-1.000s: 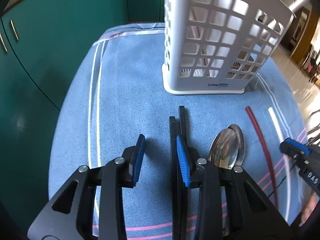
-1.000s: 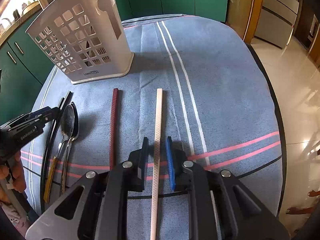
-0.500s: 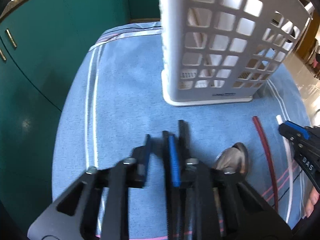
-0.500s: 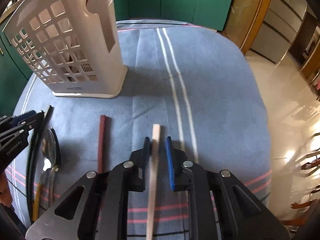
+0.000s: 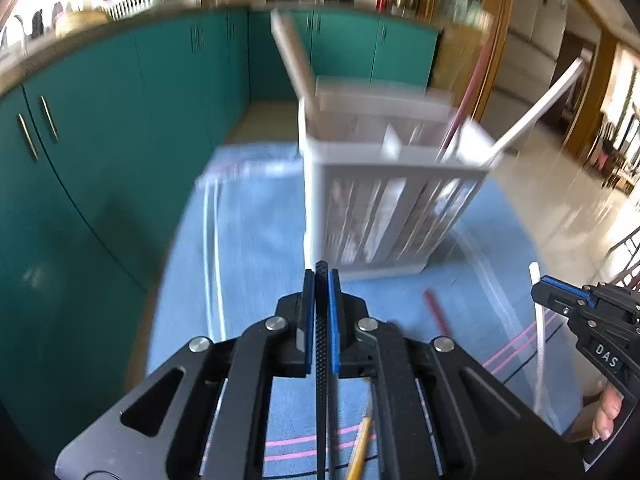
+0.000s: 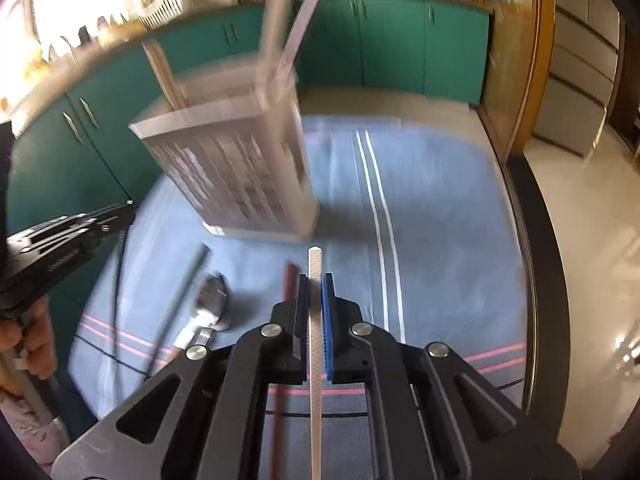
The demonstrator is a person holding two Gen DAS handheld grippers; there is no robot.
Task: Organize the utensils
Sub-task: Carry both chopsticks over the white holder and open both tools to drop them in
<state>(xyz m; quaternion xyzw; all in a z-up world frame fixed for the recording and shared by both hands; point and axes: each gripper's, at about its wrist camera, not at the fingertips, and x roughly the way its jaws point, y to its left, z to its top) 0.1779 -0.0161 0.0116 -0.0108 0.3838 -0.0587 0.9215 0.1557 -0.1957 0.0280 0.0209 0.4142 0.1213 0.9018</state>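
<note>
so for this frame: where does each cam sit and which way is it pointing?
Left wrist: on the left gripper, looking along its fingers, shut on a black chopstick, at the white caddy; right gripper at right edge.
Right wrist: on the right gripper, shut on a white chopstick, facing the caddy; left gripper at left.
Shared: caddy, blue cloth, red chopstick.

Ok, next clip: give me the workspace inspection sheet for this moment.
Surface: blue striped tablecloth, lying flat.
Job's things: white utensil caddy upright, sticks standing in it; red chopstick and spoon lying on the cloth.
Clutter: nothing seen.
Grippers: left gripper shut on black chopstick; right gripper shut on white chopstick.
Cables: nothing seen.
Surroundings: teal cabinets, glossy floor.
</note>
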